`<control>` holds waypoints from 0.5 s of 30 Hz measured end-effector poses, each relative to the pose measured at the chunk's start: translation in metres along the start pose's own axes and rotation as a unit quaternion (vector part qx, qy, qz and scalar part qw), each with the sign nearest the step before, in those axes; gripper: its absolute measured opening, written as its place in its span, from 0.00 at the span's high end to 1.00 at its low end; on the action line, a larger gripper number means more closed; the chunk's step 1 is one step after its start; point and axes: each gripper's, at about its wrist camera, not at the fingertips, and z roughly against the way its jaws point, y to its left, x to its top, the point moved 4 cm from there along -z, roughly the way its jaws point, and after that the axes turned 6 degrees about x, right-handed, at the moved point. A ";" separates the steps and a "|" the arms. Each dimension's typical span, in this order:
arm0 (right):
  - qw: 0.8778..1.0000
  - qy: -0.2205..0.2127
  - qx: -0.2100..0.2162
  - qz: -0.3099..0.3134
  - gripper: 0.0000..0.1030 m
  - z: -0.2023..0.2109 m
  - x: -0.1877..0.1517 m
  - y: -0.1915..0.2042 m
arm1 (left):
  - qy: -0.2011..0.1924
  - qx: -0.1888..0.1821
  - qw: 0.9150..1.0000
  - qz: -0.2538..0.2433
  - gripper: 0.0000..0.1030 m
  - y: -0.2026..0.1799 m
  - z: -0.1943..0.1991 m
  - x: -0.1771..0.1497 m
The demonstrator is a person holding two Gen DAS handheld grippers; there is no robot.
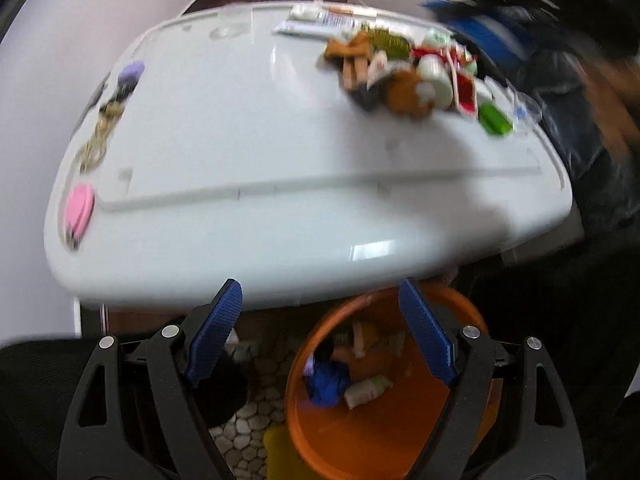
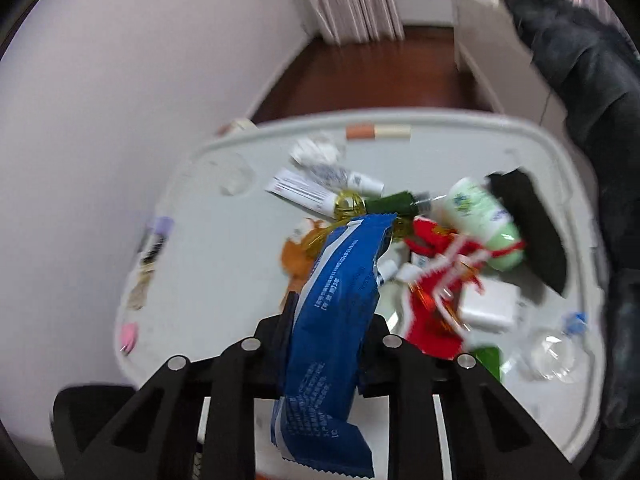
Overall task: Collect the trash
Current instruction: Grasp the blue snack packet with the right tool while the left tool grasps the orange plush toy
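My left gripper (image 1: 322, 336) is open and empty, held over an orange bin (image 1: 304, 412) below the white table's (image 1: 248, 168) near edge. The bin holds several pieces of trash, among them a blue wrapper (image 1: 326, 380). My right gripper (image 2: 328, 320) is shut on a blue snack wrapper (image 2: 336, 300) and holds it above the table (image 2: 224, 264). A heap of litter lies on the table's right half: a red wrapper (image 2: 432, 304), a pale green bottle (image 2: 484, 220), a white tube (image 2: 304, 192), a dark green bottle (image 2: 392, 204).
A pink item (image 1: 78, 210), a purple item (image 1: 130, 74) and a chain lie along the table's left edge. A clear plastic cup (image 2: 554, 354) and a black cloth (image 2: 532, 224) sit at the right. A dark jacket (image 2: 592, 80) hangs beyond the table. A black chair (image 1: 32, 392) is at the lower left.
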 end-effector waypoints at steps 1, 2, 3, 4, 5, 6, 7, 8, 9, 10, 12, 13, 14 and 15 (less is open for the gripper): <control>1.000 -0.018 0.004 0.009 0.78 0.018 -0.011 0.004 | -0.008 0.000 1.000 0.004 0.23 -0.001 -0.001 0.012; 0.999 -0.033 0.003 0.018 0.77 0.033 -0.024 0.006 | -0.016 0.005 1.000 0.007 0.23 -0.002 -0.004 0.029; 0.999 -0.042 0.000 0.024 0.77 0.041 -0.029 0.006 | -0.023 0.011 1.000 0.009 0.23 -0.004 -0.008 0.046; 0.998 -0.053 -0.002 0.026 0.77 0.050 -0.043 0.004 | -0.032 0.015 0.999 0.011 0.23 -0.004 -0.012 0.062; 0.998 -0.061 0.000 0.022 0.77 0.057 -0.051 -0.002 | -0.040 0.015 0.999 0.014 0.23 -0.006 -0.019 0.083; 0.998 -0.068 0.004 0.015 0.77 0.062 -0.062 -0.006 | -0.043 0.014 0.999 0.017 0.23 -0.008 -0.026 0.101; 0.997 -0.073 0.005 0.010 0.77 0.064 -0.068 -0.010 | -0.045 0.010 0.999 0.020 0.23 -0.009 -0.034 0.116; 0.997 -0.078 0.004 0.006 0.77 0.065 -0.074 -0.012 | -0.046 0.000 0.999 0.023 0.23 -0.012 -0.043 0.134; 0.997 -0.082 0.004 0.003 0.77 0.064 -0.076 -0.016 | -0.044 -0.009 0.999 0.022 0.23 -0.016 -0.052 0.147; 0.997 -0.083 0.004 -0.001 0.77 0.062 -0.079 -0.019 | -0.041 -0.018 0.999 0.018 0.23 -0.019 -0.060 0.158; 0.996 -0.083 0.010 -0.011 0.77 0.058 -0.083 -0.027 | -0.029 -0.031 0.999 0.003 0.23 -0.030 -0.078 0.176; 0.997 -0.080 0.013 -0.014 0.77 0.055 -0.083 -0.029 | -0.028 -0.024 0.999 -0.004 0.23 -0.034 -0.086 0.182; 0.997 -0.080 0.017 -0.016 0.77 0.054 -0.082 -0.030 | -0.025 -0.013 1.000 -0.010 0.23 -0.037 -0.097 0.187; 0.996 -0.081 0.020 -0.015 0.77 0.055 -0.082 -0.029 | -0.019 -0.005 1.000 -0.008 0.23 -0.038 -0.106 0.192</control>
